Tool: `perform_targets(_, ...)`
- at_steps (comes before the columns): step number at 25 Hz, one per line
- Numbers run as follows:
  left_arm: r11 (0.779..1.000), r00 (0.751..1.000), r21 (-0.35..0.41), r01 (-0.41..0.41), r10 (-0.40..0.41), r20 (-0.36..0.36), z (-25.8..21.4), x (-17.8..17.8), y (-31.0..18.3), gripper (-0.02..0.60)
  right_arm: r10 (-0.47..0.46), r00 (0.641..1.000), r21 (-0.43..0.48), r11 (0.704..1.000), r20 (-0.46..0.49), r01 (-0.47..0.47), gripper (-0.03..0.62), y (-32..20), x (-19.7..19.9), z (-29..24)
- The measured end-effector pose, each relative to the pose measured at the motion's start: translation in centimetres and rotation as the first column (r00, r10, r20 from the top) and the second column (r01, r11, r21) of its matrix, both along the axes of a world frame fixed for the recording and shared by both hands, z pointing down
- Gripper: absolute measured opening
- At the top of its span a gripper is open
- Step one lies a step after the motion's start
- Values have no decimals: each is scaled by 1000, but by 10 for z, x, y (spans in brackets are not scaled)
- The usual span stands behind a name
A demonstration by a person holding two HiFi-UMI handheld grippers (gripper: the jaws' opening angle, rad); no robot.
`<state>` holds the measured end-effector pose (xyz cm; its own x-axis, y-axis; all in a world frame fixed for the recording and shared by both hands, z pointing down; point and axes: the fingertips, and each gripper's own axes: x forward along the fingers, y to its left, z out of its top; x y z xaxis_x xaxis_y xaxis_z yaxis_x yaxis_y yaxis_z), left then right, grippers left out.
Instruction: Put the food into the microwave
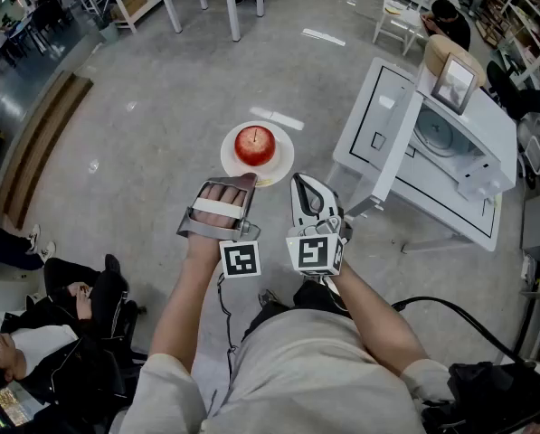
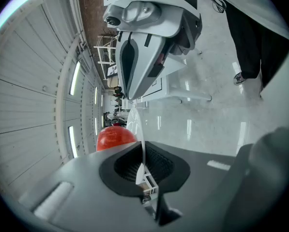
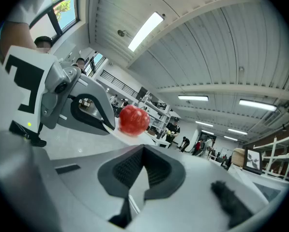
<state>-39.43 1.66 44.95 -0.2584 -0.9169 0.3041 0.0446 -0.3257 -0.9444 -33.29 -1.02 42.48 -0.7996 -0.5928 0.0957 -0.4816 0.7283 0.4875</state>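
My left gripper is clamped on the near rim of the white plate. In the left gripper view the plate runs edge-on between the pads, which press on it. The plate is carried level above the grey floor, at 12 o'clock from the left gripper in the head view.

The red apple sits at the plate's centre, stem dimple up. In the left gripper view it shows at 10 o'clock from the jaws, past the pad edge.

My right gripper is closed with nothing in it. In the right gripper view the jaws meet and the gap is empty. It points level and sits at 5 o'clock from the apple, just beside the plate's rim and next to the left gripper. From the right gripper view the apple and left gripper are at 10 o'clock.

The white microwave is at 3 o'clock from the plate, well apart, with its door swung open and the round turntable showing inside.

A seated person is at 8 o'clock in the head view, low in the frame.
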Motion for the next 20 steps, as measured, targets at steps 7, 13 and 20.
perform_targets(7, 1000, 1000, 3, -29, 29, -4, -4, 2, 1, 21, 48, 999, 15, 999, 10, -48, 11, 6, 4, -10)
perform_targets(13, 993, 993, 37, -116, 116, -8, -19, 19, -5, 21, 160, 987, 70, 985, -8, -159, 11, 16, 35, -32)
perform_targets(20, 957, 959, 70, -282, 283, 9, -49, 79, -18, 20, 296, 955, 137, 947, -26, -290, 11, 29, 91, -52)
